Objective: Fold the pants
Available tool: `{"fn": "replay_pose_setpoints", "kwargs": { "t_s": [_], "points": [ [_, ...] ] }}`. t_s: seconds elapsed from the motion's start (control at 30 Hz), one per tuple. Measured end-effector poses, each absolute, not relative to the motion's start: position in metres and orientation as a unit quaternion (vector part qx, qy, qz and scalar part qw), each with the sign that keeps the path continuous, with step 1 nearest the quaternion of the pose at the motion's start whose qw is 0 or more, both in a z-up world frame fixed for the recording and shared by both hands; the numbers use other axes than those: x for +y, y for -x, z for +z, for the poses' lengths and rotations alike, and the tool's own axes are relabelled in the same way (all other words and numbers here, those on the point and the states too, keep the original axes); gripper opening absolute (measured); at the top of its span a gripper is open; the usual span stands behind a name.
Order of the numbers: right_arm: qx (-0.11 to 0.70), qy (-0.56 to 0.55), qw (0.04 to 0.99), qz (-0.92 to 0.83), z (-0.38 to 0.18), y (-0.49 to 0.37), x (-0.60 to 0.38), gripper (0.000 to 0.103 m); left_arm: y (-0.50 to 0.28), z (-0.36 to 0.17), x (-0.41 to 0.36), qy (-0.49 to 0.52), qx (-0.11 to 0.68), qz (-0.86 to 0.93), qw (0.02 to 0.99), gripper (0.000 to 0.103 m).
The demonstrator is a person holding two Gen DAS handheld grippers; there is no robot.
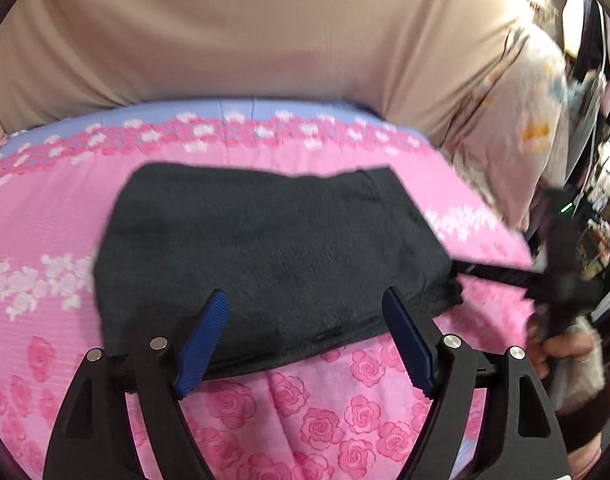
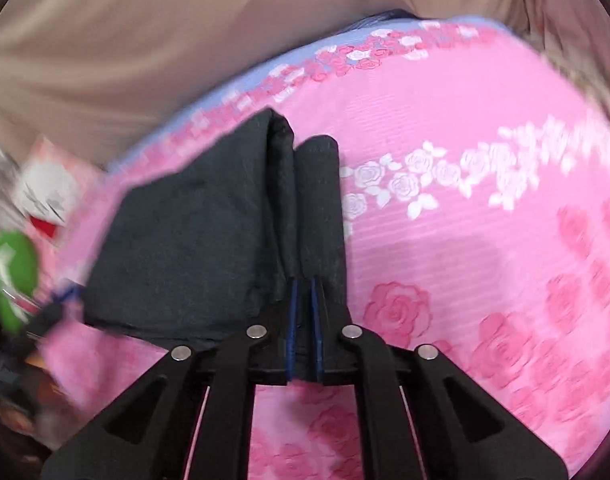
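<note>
The dark grey pants (image 1: 265, 256) lie folded into a compact rectangle on a pink rose-print bedspread (image 1: 345, 420). My left gripper (image 1: 305, 300) is open, its blue pads spread wide over the near edge of the pants, holding nothing. My right gripper (image 2: 303, 280) is shut on the pants (image 2: 193, 248), pinching a thick folded edge between its blue pads. In the left wrist view the right gripper (image 1: 461, 270) reaches the pants' right corner from the right.
A beige curtain or sheet (image 1: 245, 32) hangs behind the bed. A floral pillow (image 1: 521, 128) sits at the right. Cluttered shelves (image 1: 601, 200) stand far right. A green object (image 2: 13, 276) and a printed cushion (image 2: 53, 188) lie at the bed's left.
</note>
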State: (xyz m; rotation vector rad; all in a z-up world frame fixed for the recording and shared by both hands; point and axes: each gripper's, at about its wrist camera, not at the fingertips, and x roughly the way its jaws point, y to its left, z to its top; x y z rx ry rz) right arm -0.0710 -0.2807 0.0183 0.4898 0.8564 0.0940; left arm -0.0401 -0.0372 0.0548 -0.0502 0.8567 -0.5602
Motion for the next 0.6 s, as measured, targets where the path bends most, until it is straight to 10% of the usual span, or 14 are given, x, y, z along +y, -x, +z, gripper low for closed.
{"fn": "replay_pose_setpoints", "kwargs": {
  "t_s": [0.13,0.4,0.5,0.6],
  "points": [
    [0.398,-0.219,0.889,0.055,0.029,0.058,-0.278,0.065,0.035,0.041,-0.042,0.035,0.427,-0.266,0.864,0.076],
    [0.43,-0.219,0.871,0.091,0.003,0.017,-0.256,0.065,0.021,0.056,0.016,0.096,0.414,-0.222,0.878,0.077],
    [0.419,-0.216,0.875,0.11,0.012,0.017,-0.245,0.016,0.004,0.062,0.044,0.12,0.406,-0.18,0.888,0.077],
    [0.358,-0.215,0.896,0.15,0.065,0.039,-0.234,0.014,-0.009,0.069,0.062,0.141,0.401,-0.155,0.892,0.077]
  ]
}}
